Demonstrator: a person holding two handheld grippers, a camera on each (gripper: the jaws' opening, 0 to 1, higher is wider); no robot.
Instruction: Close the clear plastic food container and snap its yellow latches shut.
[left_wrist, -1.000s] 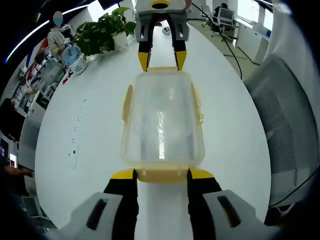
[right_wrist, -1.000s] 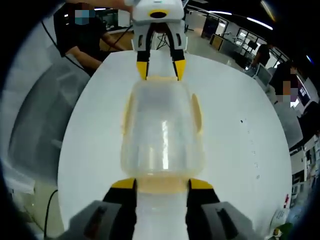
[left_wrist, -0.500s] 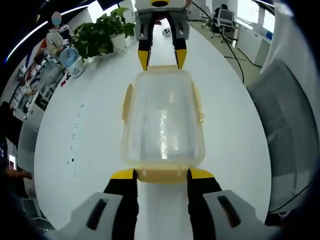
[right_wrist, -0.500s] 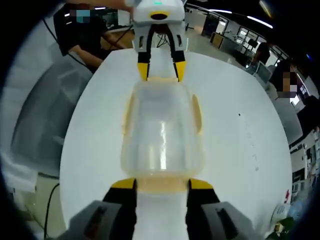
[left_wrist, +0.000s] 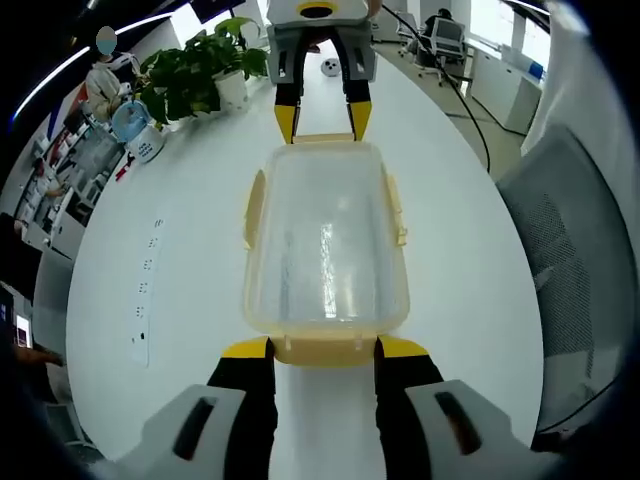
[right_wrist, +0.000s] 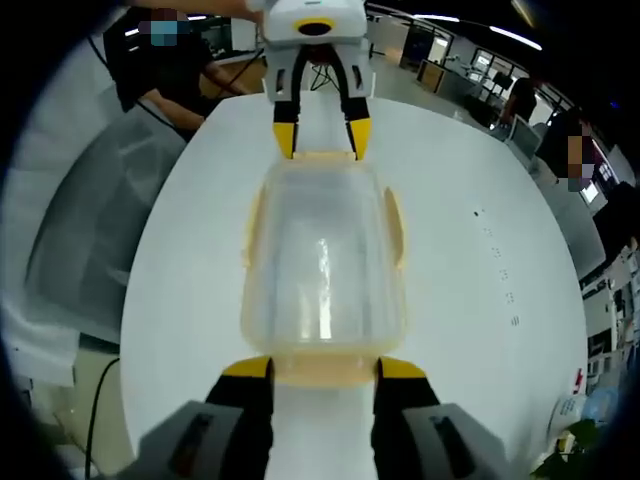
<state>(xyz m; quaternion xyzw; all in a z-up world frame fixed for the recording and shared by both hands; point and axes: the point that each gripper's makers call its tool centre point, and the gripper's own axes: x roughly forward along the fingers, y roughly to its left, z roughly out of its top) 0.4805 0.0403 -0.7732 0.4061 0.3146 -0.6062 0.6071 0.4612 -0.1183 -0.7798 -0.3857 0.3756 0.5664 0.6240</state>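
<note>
The clear plastic container (left_wrist: 325, 240) with its lid on lies lengthwise between both grippers over the white table (left_wrist: 180, 240). Yellow side latches (left_wrist: 254, 210) stand out from its long sides. My left gripper (left_wrist: 323, 348) is shut on the near yellow end latch, one jaw at each end of it. The right gripper (left_wrist: 322, 115) grips the far end latch the same way. In the right gripper view the container (right_wrist: 322, 250) sits the same way: the right gripper (right_wrist: 324, 368) clamps the near end and the left gripper (right_wrist: 318, 135) the far end.
A potted plant (left_wrist: 190, 75), a blue-and-white jug (left_wrist: 135, 125) and a flat power strip (left_wrist: 145, 300) are on the table's left side. A grey mesh chair (left_wrist: 580, 260) stands at its right edge. Another chair (right_wrist: 80, 230) and a seated person (right_wrist: 160, 70) are by the table.
The table, plant and chairs have drifted slightly in both views while the container stays fixed between the jaws. Both grips are unchanged.
</note>
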